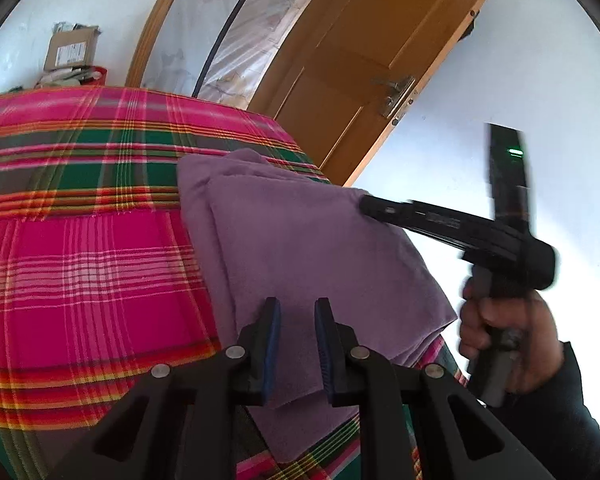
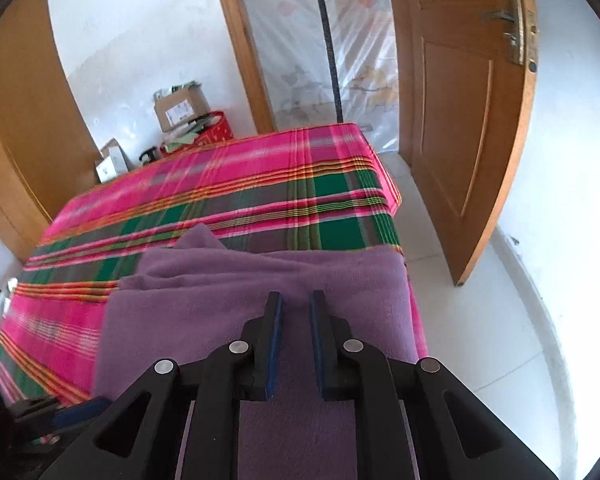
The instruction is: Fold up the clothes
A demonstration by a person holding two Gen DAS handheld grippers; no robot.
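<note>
Both tongs—left (image 1: 297, 312), right (image 2: 296, 304)—gape empty over purple cloth (image 2: 260, 300), near edge hidden.

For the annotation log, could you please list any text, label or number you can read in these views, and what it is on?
None can be read.
Cardboard box: a white shipping label with print too small and blurred to make out.
Right gripper: pale marks on its finger, smeared by motion blur.
Small white boxes: no legible print.

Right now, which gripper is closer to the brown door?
The right gripper. It reaches over the purple cloth at the bed corner beside the door. The left gripper hovers over the cloth's near edge, farther back.
</note>
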